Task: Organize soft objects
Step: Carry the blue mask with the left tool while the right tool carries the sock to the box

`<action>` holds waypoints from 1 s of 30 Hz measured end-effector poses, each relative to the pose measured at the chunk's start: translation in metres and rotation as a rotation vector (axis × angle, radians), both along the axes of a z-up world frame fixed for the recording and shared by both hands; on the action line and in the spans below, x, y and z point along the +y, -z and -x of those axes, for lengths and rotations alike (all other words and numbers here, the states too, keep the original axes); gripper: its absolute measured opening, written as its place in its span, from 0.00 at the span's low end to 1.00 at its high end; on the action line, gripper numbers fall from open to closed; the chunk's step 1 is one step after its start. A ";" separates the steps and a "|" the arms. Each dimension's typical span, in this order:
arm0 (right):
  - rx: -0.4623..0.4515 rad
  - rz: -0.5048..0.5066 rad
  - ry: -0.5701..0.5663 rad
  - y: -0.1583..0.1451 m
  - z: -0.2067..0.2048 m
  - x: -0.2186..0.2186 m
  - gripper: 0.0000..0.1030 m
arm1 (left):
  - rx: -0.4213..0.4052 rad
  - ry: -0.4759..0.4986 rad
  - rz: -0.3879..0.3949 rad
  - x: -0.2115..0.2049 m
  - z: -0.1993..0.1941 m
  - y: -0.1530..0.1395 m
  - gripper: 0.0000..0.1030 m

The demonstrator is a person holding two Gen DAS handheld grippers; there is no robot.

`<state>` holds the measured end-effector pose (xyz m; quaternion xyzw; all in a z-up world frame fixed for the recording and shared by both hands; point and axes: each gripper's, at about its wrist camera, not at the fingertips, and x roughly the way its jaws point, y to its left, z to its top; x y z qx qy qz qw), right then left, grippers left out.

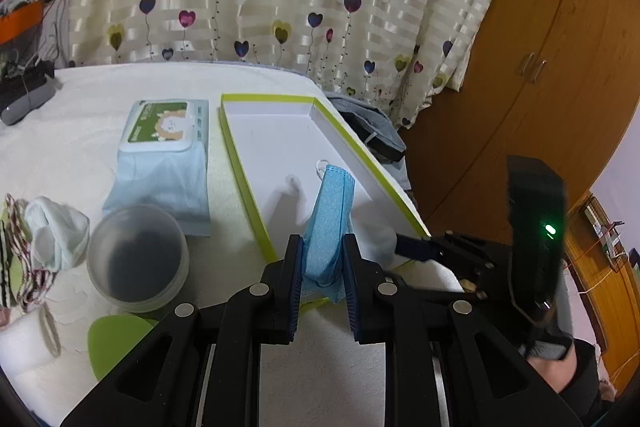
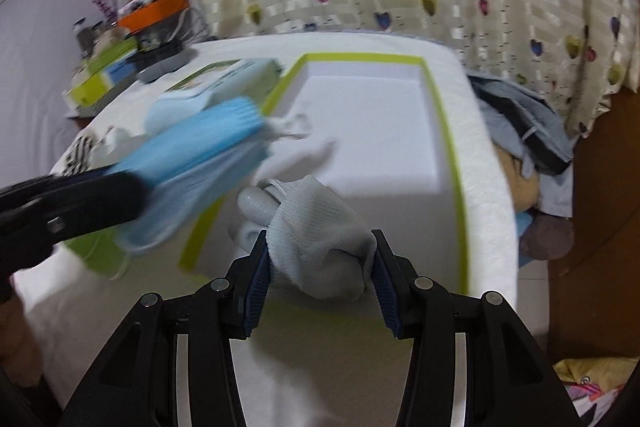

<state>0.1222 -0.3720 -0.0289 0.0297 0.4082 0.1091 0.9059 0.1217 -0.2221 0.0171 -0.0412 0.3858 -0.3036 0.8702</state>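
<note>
- Left wrist view shows my left gripper (image 1: 321, 259) clenched on a folded blue face mask (image 1: 328, 223), its near end pinched between the pads while the far end reaches up and away over the near part of the white tray (image 1: 276, 147) with the lime-green rim.
- The mask's long axis runs roughly forward along the fingers, leaning a little right; a white ear loop (image 1: 322, 165) pokes out at the far tip.
- Right wrist view: my right gripper (image 2: 320, 263) is clamped on a bunched grey-white glove (image 2: 316, 227), held over the tray's near edge (image 2: 192, 247). One rubbery fingertip of the glove points left and away.
- The mask (image 2: 208, 155) crosses that view from lower left towards upper right, blurred, so I judge it is moving.
- Risk one: both loads head for the same near part of the tray, and the two grippers are close. I judge they could collide or one item could land on the other.
- Risk two: the mask is held only at one end; on release it may unfold or drape over the rim.
- Risk three: the ear loop could snag on a pad as I let go and drag the mask back out.
- Risk four: the glove is a loose wad and may spring open past the rim.
</note>
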 end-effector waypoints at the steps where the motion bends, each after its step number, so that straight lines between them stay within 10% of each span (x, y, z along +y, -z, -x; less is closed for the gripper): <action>1: 0.004 0.005 0.000 0.001 0.004 0.001 0.47 | 0.006 -0.002 -0.006 -0.001 -0.001 0.002 0.17; 12: 0.064 -0.071 -0.082 -0.002 0.023 0.017 0.47 | 0.037 -0.019 -0.025 -0.002 -0.005 0.012 0.18; 23: -0.012 0.032 0.124 -0.005 0.007 -0.016 0.48 | 0.097 -0.032 -0.052 -0.004 -0.014 0.028 0.18; 30: -0.042 0.046 0.123 -0.007 0.013 -0.015 0.59 | 0.108 -0.008 -0.036 -0.004 -0.010 0.029 0.36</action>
